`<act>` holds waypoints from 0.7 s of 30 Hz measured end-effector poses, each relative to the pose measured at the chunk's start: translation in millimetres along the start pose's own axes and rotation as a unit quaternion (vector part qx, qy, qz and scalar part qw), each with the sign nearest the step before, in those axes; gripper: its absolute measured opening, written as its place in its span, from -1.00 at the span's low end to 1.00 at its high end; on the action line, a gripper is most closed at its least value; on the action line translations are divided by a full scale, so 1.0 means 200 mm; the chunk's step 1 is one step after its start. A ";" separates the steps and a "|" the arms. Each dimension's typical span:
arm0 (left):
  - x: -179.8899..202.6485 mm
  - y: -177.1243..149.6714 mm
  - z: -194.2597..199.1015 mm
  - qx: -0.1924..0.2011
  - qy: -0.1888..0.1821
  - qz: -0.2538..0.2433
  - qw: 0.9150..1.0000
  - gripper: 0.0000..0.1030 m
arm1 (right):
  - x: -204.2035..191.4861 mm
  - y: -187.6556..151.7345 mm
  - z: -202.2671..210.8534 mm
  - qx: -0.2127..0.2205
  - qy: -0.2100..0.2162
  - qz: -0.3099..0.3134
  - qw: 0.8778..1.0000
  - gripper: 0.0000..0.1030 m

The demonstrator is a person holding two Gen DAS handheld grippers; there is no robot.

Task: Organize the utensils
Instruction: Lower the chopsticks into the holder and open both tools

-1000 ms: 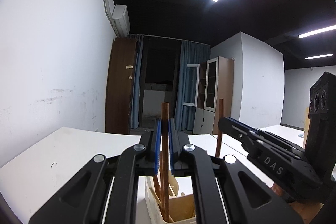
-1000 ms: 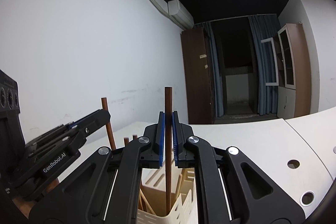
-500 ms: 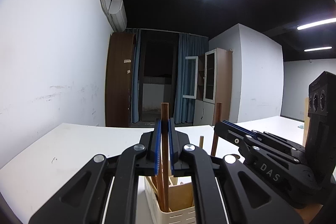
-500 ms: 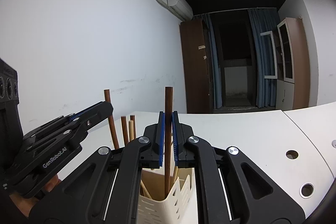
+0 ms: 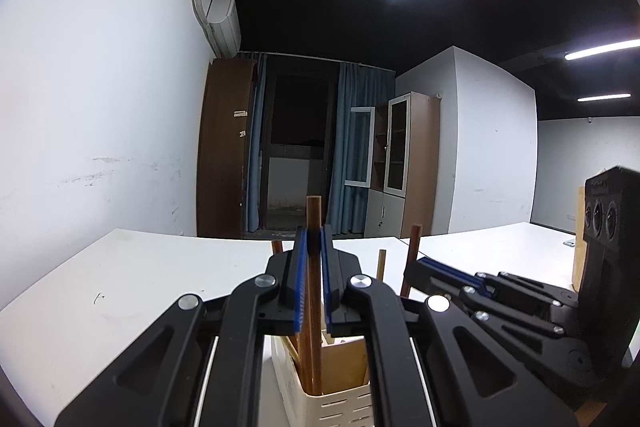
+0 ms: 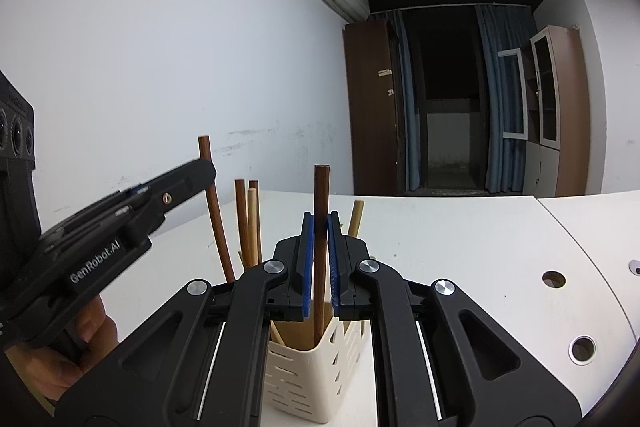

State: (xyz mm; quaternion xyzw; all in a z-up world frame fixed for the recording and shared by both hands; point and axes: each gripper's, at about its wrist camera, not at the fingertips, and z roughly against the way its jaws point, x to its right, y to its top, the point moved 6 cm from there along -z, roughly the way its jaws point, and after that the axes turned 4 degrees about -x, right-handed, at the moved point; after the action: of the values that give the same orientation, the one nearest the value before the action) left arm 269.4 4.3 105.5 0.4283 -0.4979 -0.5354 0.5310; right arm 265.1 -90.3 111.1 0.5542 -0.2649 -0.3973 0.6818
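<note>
In the left wrist view my left gripper (image 5: pixel 314 241) is shut on a dark brown wooden handle (image 5: pixel 314 215) that stands upright, its lower end inside the cream slotted holder (image 5: pixel 340 403). My right gripper (image 5: pixel 420 265) shows to the right, clamped on a second brown handle (image 5: pixel 415 239). In the right wrist view my right gripper (image 6: pixel 320 225) is shut on that handle (image 6: pixel 321 187), which reaches down into the holder (image 6: pixel 308 375). The left gripper (image 6: pixel 202 173) comes in from the left with its handle (image 6: pixel 214 211). Several lighter handles (image 6: pixel 244 219) stand in the holder.
The holder stands on a white table (image 5: pixel 140 287) beside a white wall (image 6: pixel 140 67). To the right the tabletop has round cable holes (image 6: pixel 554 279). A person's hand (image 6: pixel 68 355) holds the left gripper. A brown cabinet (image 6: pixel 372 107) and curtains are far behind.
The right gripper has tipped slightly downward, so more of the holder and the other handles show in its view. The left gripper has hardly moved. Both grips are unchanged.
</note>
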 end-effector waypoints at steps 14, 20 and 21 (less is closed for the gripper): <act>-0.04 0.03 -0.02 -0.016 -0.012 0.021 1.000 -0.58 | 0.08 -0.04 0.01 -0.017 -0.008 -0.017 1.000 -0.61; -0.07 0.05 0.06 -0.016 -0.008 0.030 0.999 -0.58 | 0.11 -0.06 0.07 -0.025 -0.020 -0.020 0.999 -0.46; -0.07 0.05 0.08 -0.015 -0.008 0.029 0.999 -0.58 | 0.11 -0.07 0.08 -0.027 -0.023 -0.020 0.999 -0.40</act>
State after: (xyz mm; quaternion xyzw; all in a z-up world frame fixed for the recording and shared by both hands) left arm 255.6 20.8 117.1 0.4013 -0.5058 -0.5306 0.5492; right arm 260.4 -117.7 100.7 0.5315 -0.2583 -0.4302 0.6825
